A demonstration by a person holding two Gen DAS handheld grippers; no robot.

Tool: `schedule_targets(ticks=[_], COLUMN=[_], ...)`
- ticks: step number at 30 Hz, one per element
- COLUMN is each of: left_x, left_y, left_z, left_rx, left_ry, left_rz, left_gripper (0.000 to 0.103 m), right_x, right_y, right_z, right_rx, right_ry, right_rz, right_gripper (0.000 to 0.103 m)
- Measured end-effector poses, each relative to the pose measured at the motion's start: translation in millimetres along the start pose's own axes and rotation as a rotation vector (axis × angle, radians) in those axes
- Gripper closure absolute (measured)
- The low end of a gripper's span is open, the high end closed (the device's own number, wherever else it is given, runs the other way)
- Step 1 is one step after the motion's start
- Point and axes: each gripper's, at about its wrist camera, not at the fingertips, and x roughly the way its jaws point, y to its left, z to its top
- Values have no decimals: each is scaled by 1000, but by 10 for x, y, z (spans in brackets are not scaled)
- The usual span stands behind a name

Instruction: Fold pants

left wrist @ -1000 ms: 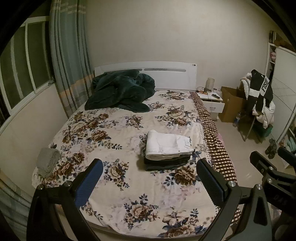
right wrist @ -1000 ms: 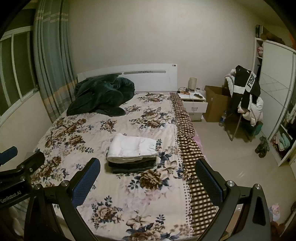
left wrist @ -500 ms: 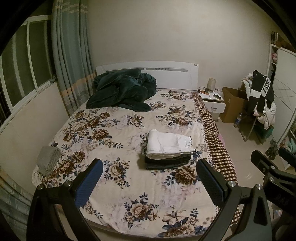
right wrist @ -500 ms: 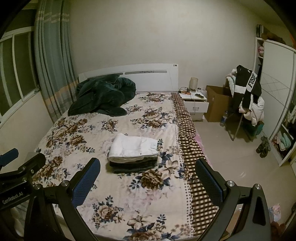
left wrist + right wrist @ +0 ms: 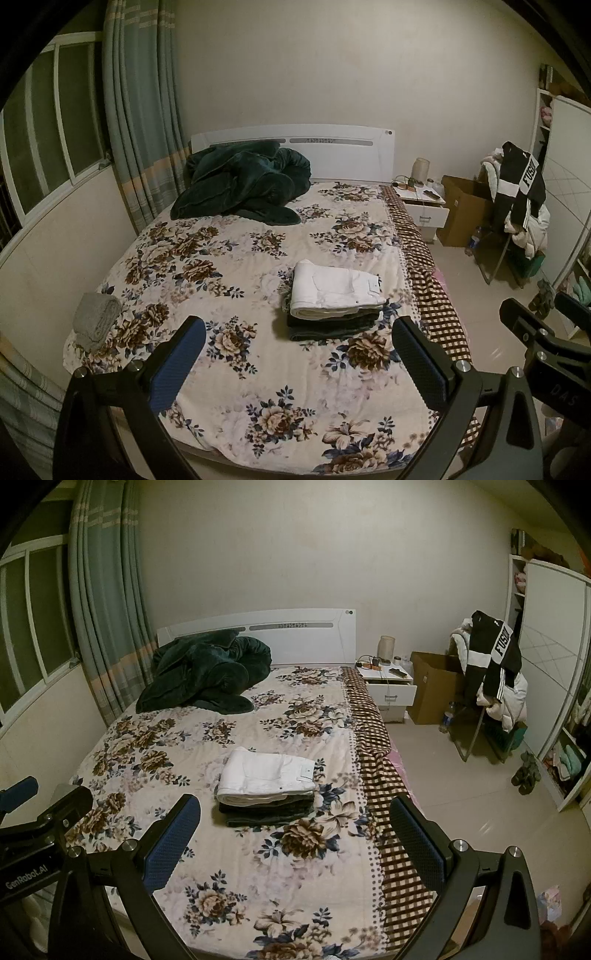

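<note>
Folded pants (image 5: 334,293) rest stacked on the bed (image 5: 258,398).
Left gripper (image 5: 299,365) and right gripper (image 5: 295,843) hover wide open, empty; folding looks finished.

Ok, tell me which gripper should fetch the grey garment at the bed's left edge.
Left, probably. The grey garment lies just beyond the left gripper and is out of the right wrist view. Both grippers are open and empty, including the right gripper.

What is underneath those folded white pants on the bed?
Under the white pants lies a stack of darker folded garments, resting on the floral bedspread. Only their edges show, so how many there are and what they are cannot be told.
</note>
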Motion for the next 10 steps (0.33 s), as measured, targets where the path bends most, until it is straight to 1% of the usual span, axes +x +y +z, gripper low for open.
schedule_targets(ticks=[7, 10], left_x=[-13, -27], left_y=[-10, -38], left_z=[22, 89], left_rx=[0, -4], left_ry=[-6, -11], left_rz=[3, 3], left_gripper=[0, 0], right_x=[-4, -10], right_y=[3, 8], right_z=[-1, 4], right_rx=[0, 0], right_ry=[-1, -7], right_rz=[1, 0], right_gripper=[0, 0])
